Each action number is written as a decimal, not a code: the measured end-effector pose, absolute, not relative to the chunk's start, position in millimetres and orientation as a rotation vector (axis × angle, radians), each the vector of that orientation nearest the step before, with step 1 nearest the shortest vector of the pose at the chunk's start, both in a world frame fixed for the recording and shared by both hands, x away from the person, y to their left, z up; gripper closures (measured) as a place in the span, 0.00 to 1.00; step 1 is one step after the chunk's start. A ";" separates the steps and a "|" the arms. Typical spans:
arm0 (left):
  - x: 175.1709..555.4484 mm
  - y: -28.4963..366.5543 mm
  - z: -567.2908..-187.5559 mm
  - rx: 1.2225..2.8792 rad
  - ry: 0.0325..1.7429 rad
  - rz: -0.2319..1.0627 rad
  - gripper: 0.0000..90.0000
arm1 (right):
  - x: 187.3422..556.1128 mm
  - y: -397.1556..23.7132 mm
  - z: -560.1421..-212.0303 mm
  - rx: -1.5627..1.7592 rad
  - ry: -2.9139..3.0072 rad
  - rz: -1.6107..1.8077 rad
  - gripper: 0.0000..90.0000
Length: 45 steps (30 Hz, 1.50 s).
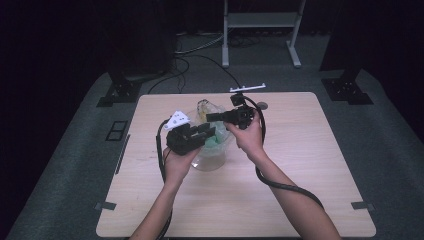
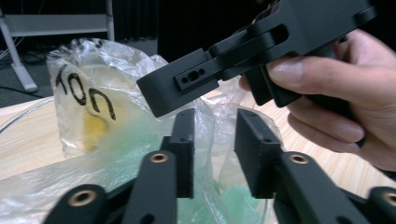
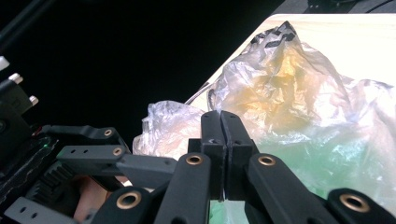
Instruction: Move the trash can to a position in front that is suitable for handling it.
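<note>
A crumpled clear plastic bag point(image 1: 203, 107) with black writing holds something yellow and something green. It sits in a clear bowl point(image 1: 210, 161) at the middle of the wooden table point(image 1: 300, 175). My left gripper point(image 1: 208, 131) is at the bowl's left side; in the left gripper view its jaws point(image 2: 215, 122) stand apart, with the bag point(image 2: 88, 93) behind the gap and nothing pressed. My right gripper point(image 1: 210, 118) reaches in from the right, just above the left one's jaws. Its jaws point(image 3: 220, 117) are shut pad to pad in front of the bag point(image 3: 280, 84). I see nothing between them.
A white metal stand point(image 1: 260, 20) is on the floor beyond the table, with cables and black stand feet point(image 1: 117, 92) on either side. A small white bracket point(image 1: 247, 88) lies on the table's far edge, and a dark disc point(image 1: 262, 105) lies just inside it.
</note>
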<state>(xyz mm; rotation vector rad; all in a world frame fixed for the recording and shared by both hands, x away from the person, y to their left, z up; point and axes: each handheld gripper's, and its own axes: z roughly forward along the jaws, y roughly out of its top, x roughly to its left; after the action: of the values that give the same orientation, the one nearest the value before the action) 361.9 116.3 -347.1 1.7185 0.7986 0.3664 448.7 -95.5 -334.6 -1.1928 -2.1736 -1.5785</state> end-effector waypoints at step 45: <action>316.6 165.4 -357.7 1.610 0.849 0.592 0.09 | 456.9 -133.7 -319.8 -1.204 -1.899 -1.749 1.00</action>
<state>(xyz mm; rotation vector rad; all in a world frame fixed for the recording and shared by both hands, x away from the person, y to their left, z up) 316.6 165.4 -357.7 1.6102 0.8488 0.5919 456.9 -133.7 -319.8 -1.2036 -1.8987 -1.7489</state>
